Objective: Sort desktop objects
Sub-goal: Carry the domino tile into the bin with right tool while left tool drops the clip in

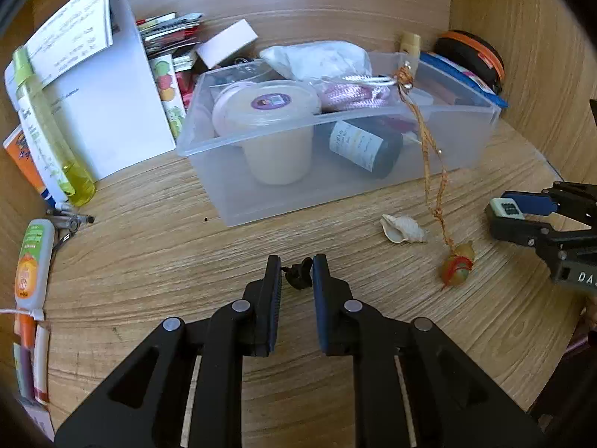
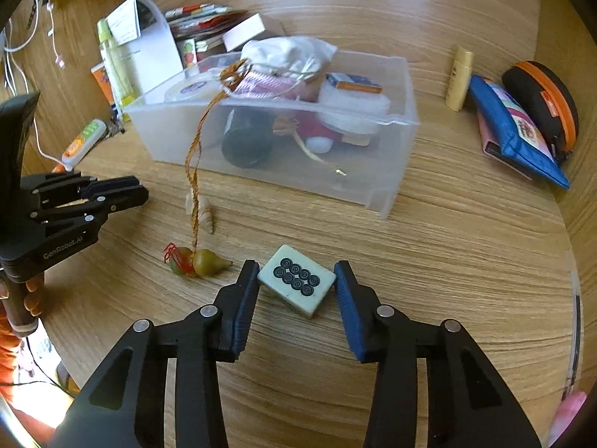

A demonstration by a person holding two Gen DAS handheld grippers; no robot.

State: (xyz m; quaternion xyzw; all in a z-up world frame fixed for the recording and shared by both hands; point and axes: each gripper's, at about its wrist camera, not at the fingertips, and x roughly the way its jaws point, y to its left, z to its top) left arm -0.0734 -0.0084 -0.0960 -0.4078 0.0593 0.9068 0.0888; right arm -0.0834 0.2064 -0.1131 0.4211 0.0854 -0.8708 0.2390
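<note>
Left gripper (image 1: 296,274) angled down at the wooden desk (image 1: 231,261), jaws pinched on a small black clip-like object (image 1: 298,275). Right gripper (image 2: 297,283) tilted down too, pads clamped on a pale green mahjong tile with black circles (image 2: 296,280). Clear plastic bin (image 2: 283,138) ahead; white seashell (image 1: 403,228) and orange braided cord with gourd charm (image 1: 457,265) lie between.

My left gripper (image 1: 296,274) points down at a slant toward the desk, jaws drawn in close on a small black clip (image 1: 298,277) pinched between the pads. My right gripper (image 2: 297,283) is tilted down about the same, both pads pressed against the sides of a mahjong tile (image 2: 296,280). From the right camera I see my left hand (image 2: 31,298), fingers wrapped round the left gripper's handle.
</note>
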